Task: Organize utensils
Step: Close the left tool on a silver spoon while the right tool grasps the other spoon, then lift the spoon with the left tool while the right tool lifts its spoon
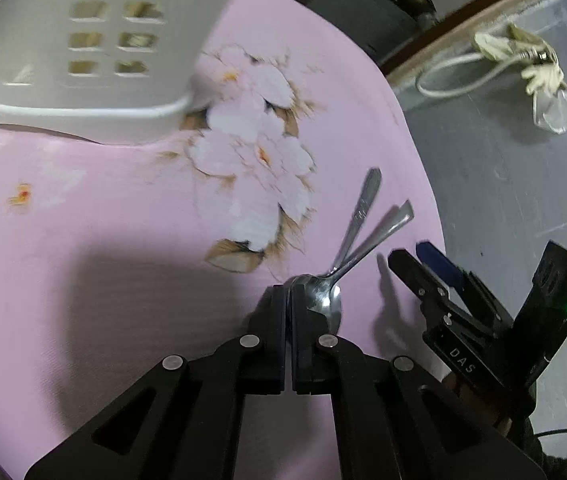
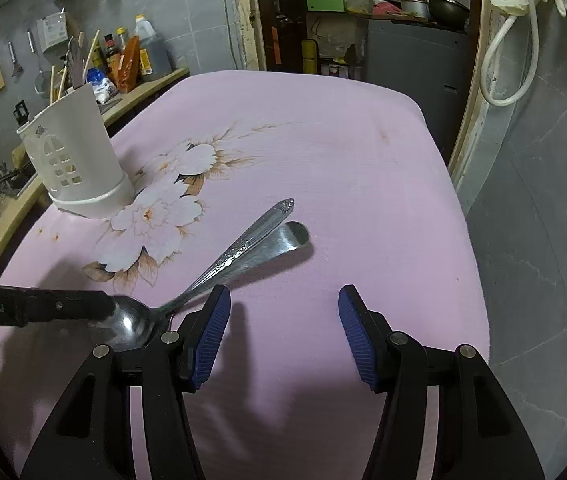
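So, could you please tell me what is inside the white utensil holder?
In the right wrist view, the white utensil holder has chopsticks and some darker utensil handles sticking out of its top. Its wall hides their lower ends and anything else inside.

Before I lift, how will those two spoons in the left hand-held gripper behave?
The spoons look like polished metal, so probably stiff but slippery. The left hand-held gripper pinches only the bowls, so the crossed handles may swing or scissor apart.

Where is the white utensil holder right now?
The white utensil holder stands upright on the pink floral cloth at its far left in the right wrist view, well beyond the two spoons; the left wrist view shows it upper left.
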Available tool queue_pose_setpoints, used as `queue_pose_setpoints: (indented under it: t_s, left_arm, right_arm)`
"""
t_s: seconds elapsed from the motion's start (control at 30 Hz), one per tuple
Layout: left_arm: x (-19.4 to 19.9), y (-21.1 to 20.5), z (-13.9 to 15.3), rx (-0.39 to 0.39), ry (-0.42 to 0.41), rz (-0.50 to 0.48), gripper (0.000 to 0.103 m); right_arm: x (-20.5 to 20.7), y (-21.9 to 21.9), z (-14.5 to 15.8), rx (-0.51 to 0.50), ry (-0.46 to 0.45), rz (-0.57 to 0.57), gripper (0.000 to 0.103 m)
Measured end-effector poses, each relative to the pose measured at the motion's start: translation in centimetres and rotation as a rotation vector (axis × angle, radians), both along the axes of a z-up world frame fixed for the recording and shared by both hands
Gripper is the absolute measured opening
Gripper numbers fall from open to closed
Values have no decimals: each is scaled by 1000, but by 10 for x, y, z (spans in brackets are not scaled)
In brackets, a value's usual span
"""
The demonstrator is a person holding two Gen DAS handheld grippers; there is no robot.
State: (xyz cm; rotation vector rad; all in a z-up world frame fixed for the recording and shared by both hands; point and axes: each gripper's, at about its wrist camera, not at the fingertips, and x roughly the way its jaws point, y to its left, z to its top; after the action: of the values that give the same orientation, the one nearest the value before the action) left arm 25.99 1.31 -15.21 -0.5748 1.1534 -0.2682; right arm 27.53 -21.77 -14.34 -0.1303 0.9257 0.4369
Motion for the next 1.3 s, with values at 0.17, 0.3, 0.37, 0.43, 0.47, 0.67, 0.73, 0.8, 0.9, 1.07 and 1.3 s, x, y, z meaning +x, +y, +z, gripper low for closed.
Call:
queue_pose_setpoints:
  t_s: [0.17,0.3,0.37,0.43,0.47,0.67,0.73,0.8,0.9,1.07,1.3]
  left_arm:
    - [-18,19,6,23,-24,115,0]
    - [-38,35,12,50,-48,219,0]
    - [-49,40,12,57,-47,270,0]
    - [-57,45,12,52,-42,318,0]
    - [-61,49,11,50,-36,336,0]
    - [-75,63,7,31,12,372,0]
    - [-78,68,8,24,23,363,2]
    - [-82,72,10,26,23,357,8]
    - [-78,70,14,57,21,327,18]
    - [-68,63,19,95,2,268,26]
    - [-34,39,16,182,-37,71,27]
  right_arm:
    - [3,5,0,1,0,6,55]
    - [5,17,0,3,1,21,55]
    - [5,25,-2,17,15,43,54]
    - [4,34,-5,24,38,71,42]
    - [4,40,-8,24,57,85,39]
    - [10,56,-16,67,110,83,28]
    - [11,62,-17,55,111,96,24]
    - [11,67,-18,42,112,111,18]
    - [12,67,-18,49,128,121,13]
    - [9,58,-15,15,148,171,9]
    - [4,42,-12,-18,156,205,8]
